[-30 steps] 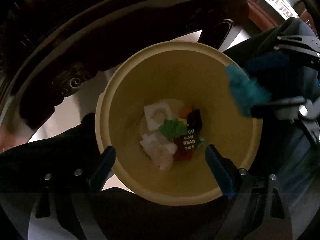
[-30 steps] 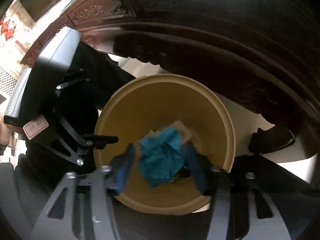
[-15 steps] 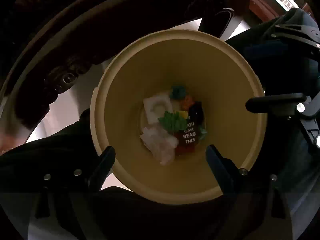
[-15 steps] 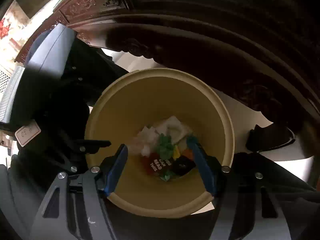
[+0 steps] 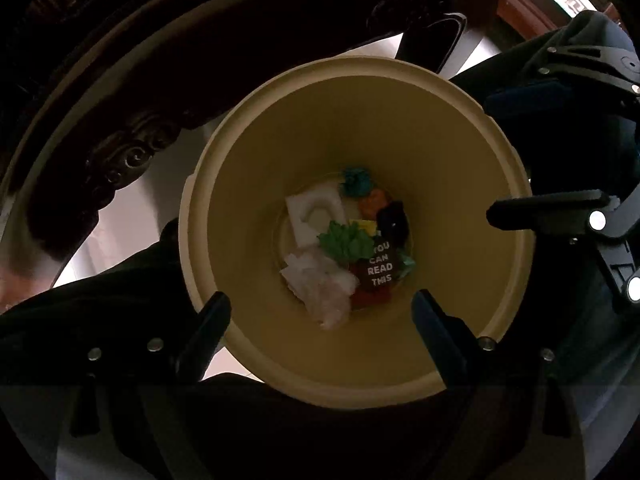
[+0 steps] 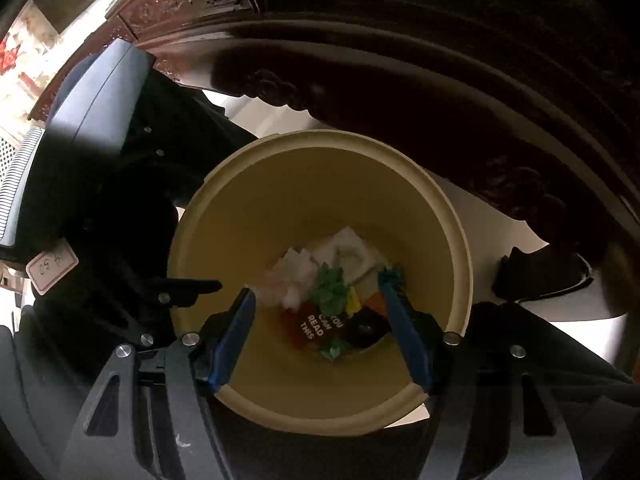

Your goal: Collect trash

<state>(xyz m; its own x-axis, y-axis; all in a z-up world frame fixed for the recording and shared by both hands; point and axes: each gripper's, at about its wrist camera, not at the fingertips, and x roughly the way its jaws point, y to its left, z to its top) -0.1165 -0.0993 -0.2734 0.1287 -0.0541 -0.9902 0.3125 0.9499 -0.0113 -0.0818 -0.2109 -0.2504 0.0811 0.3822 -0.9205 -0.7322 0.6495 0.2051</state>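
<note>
A cream-yellow bin [image 5: 360,120] stands on the floor below both grippers. At its bottom lie a teal paper ball [image 5: 356,182], a white foam piece [image 5: 316,216], green paper [image 5: 346,242], white tissue [image 5: 320,284] and a dark card reading "YOU CAN READ THIS" [image 5: 380,268]. My left gripper [image 5: 320,306] hangs open over the bin's near rim and holds nothing. Above the bin [image 6: 320,136], my right gripper [image 6: 316,288] is open and empty, and the teal paper ball [image 6: 392,278] lies far below its right fingertip. One of the right gripper's fingers [image 5: 548,210] reaches over the rim.
Dark carved wooden furniture [image 6: 440,80] curves around the far side of the bin, close to its rim. The floor [image 5: 132,216] is pale. A black object [image 6: 540,276] sits on the floor to the bin's right. The left gripper's body [image 6: 100,120] is to the bin's left.
The right gripper let go of the teal paper ball, which dropped to the bottom of the bin. Its jaws now stand wider. The left gripper stayed in place.
</note>
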